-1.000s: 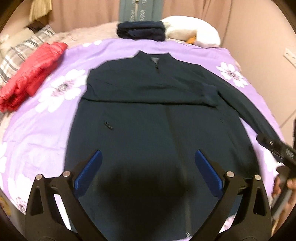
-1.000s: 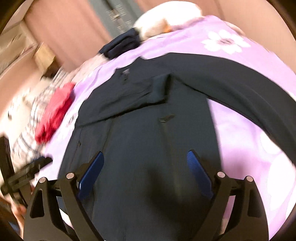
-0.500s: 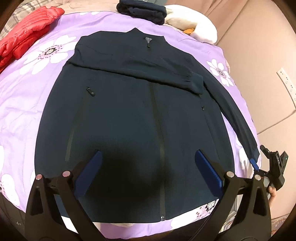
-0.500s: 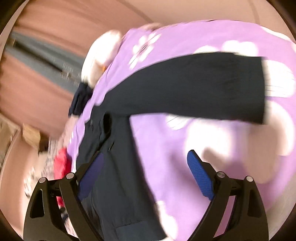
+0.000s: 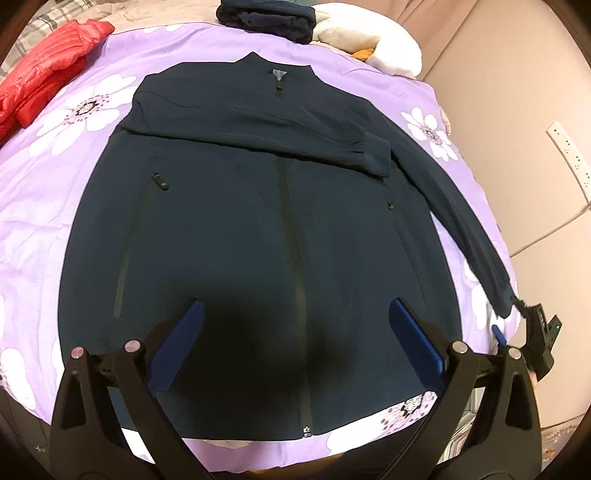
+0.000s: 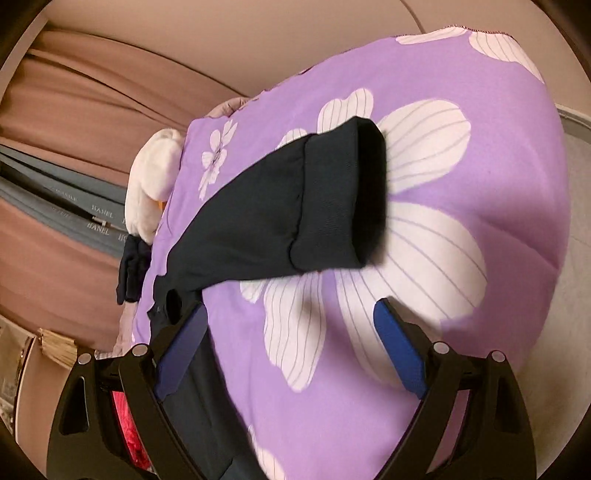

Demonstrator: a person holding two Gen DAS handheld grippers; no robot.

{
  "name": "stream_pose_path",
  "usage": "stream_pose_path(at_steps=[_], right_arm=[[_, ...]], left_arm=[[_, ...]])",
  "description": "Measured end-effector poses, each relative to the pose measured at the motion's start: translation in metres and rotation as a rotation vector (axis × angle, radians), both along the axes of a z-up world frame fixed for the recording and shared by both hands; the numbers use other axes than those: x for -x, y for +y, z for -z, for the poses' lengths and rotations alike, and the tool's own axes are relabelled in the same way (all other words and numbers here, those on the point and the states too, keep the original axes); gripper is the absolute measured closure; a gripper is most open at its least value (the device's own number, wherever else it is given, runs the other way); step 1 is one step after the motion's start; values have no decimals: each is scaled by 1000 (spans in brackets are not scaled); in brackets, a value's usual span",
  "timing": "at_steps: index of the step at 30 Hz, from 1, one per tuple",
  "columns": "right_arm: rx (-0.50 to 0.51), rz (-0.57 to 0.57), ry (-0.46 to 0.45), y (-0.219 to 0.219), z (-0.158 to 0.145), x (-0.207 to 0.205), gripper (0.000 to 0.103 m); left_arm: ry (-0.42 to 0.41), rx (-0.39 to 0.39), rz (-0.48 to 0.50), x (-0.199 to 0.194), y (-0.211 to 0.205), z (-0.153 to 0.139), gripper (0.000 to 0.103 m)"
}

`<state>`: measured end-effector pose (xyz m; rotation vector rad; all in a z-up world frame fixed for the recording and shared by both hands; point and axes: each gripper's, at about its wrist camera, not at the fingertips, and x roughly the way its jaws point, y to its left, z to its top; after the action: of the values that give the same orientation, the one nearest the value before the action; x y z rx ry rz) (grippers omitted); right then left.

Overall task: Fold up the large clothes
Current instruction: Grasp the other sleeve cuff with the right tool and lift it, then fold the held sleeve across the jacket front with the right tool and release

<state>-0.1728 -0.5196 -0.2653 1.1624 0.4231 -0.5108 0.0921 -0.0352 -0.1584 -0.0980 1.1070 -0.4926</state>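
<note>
A dark navy zip jacket (image 5: 258, 229) lies flat, front up, on a purple flowered bedsheet (image 5: 44, 206). One sleeve is folded across the chest, its cuff (image 5: 376, 158) on the right side. The other sleeve (image 5: 461, 221) stretches out toward the bed's right edge. My left gripper (image 5: 295, 339) is open and empty above the jacket's hem. My right gripper (image 6: 291, 343) is open and empty just short of the outstretched sleeve's cuff (image 6: 332, 206); it also shows in the left wrist view (image 5: 506, 328) beside that cuff.
A red puffer jacket (image 5: 48, 66) lies at the far left. A folded dark garment (image 5: 266, 18) and a white plush toy (image 5: 384, 48) sit at the head of the bed. A wall with a socket (image 5: 569, 155) is close on the right.
The left gripper rose and pulled back, showing the whole jacket. The right gripper swung from over the jacket's body to the end of the outstretched sleeve.
</note>
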Motion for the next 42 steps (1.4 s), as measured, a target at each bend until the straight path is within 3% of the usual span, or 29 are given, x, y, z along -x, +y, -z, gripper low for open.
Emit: stream_pose_path(at_steps=[8, 10, 12, 13, 18, 20, 25, 31, 42], right_arm=[[62, 131, -56, -21, 9, -18, 13], [88, 160, -47, -24, 8, -23, 21], [83, 178, -36, -29, 11, -26, 49], [63, 184, -36, -32, 14, -26, 57], [66, 186, -66, -40, 10, -24, 81], [103, 168, -83, -40, -2, -23, 83], [315, 91, -104, -31, -64, -33, 85], [522, -3, -83, -5, -128, -59, 86], [699, -161, -64, 49, -187, -114, 88]], left_arm=[[14, -23, -47, -2, 14, 1, 2], [13, -31, -61, -3, 18, 0, 2], [15, -39, -71, -2, 22, 0, 2], [18, -43, -78, -2, 23, 0, 2], [35, -52, -107, -5, 31, 3, 2], [46, -52, -117, -7, 34, 5, 2], [48, -33, -133, -9, 39, 4, 2], [67, 37, -143, -8, 48, 6, 2], [94, 104, -192, -11, 78, 21, 2]])
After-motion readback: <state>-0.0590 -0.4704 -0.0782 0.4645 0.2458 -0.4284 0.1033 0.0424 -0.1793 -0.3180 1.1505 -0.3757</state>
